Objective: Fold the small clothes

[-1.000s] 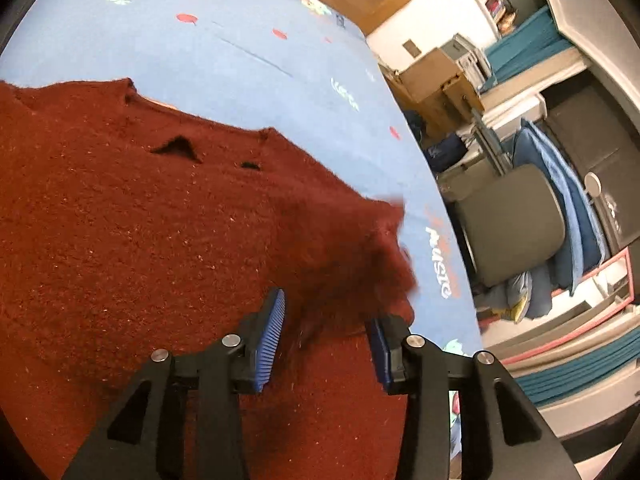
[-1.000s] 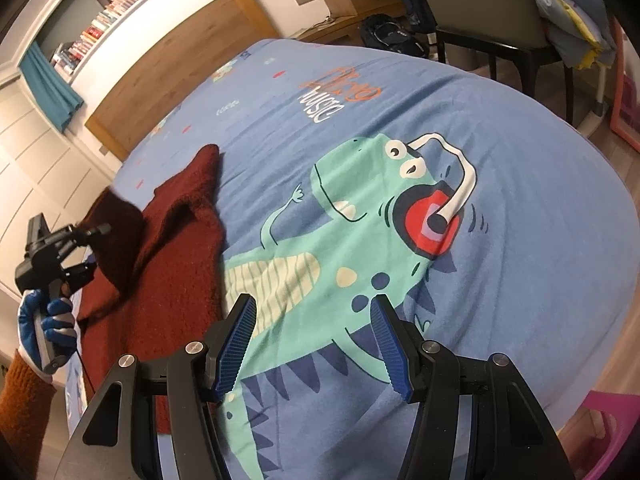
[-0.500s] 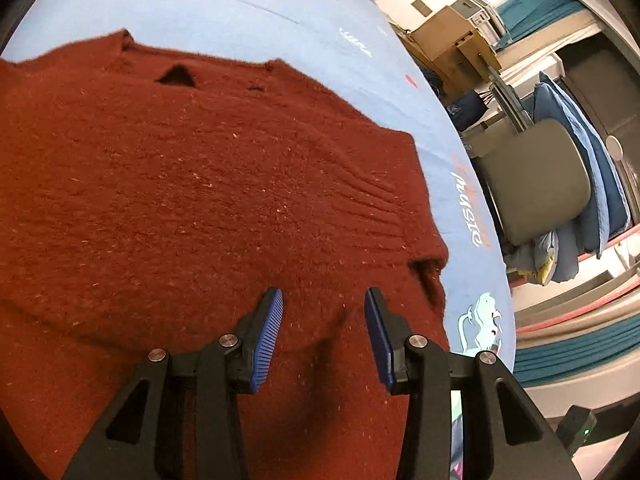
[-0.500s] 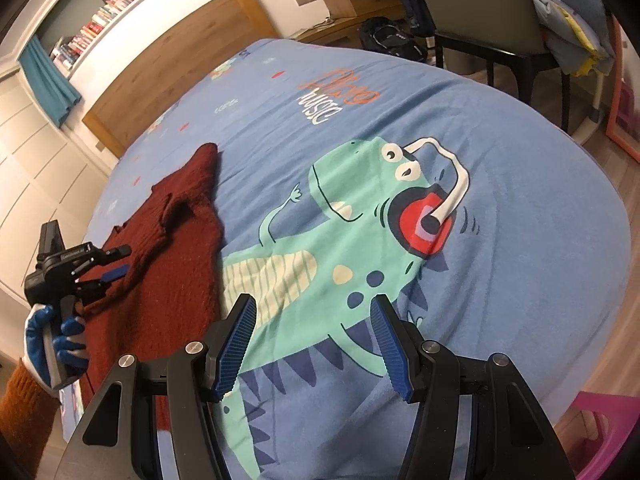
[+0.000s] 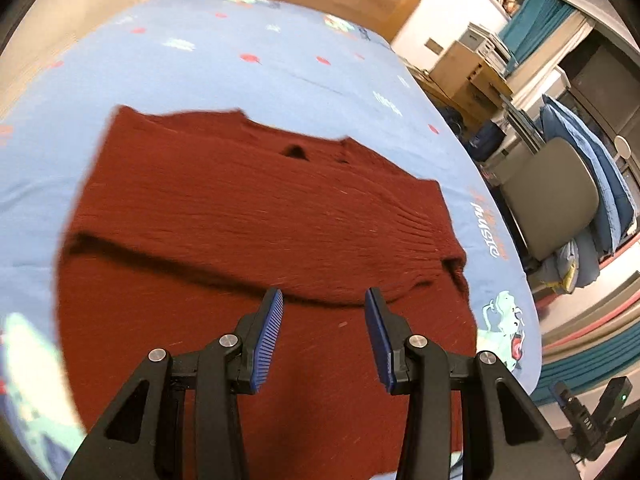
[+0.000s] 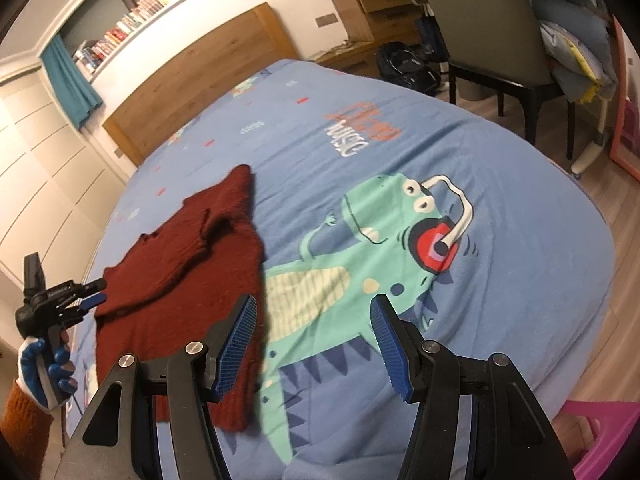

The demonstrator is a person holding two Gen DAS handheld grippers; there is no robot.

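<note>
A dark red knit sweater (image 5: pixel 248 216) lies on the blue bedspread (image 5: pixel 248 80), with one part folded over across its middle. It also shows in the right wrist view (image 6: pixel 192 264) at the left of the bed. My left gripper (image 5: pixel 323 300) is open and empty, hovering above the sweater's near part. It shows from outside in the right wrist view (image 6: pixel 90 294), beside the sweater's left edge. My right gripper (image 6: pixel 314 308) is open and empty, above the bedspread (image 6: pixel 520 280) at the sweater's right edge.
A green dinosaur print (image 6: pixel 384 240) covers the bedspread's middle. A wooden headboard (image 6: pixel 200 80) stands at the far end. A grey chair (image 6: pixel 480 32) with piled bedding and a wooden desk (image 6: pixel 372 12) stand off the bed's right side. A pink object (image 6: pixel 600 440) sits at the lower right.
My left gripper let go of the sweater's sleeve, which now lies folded flat, and pulled back and up. My right gripper has shifted left toward the sweater, still open.
</note>
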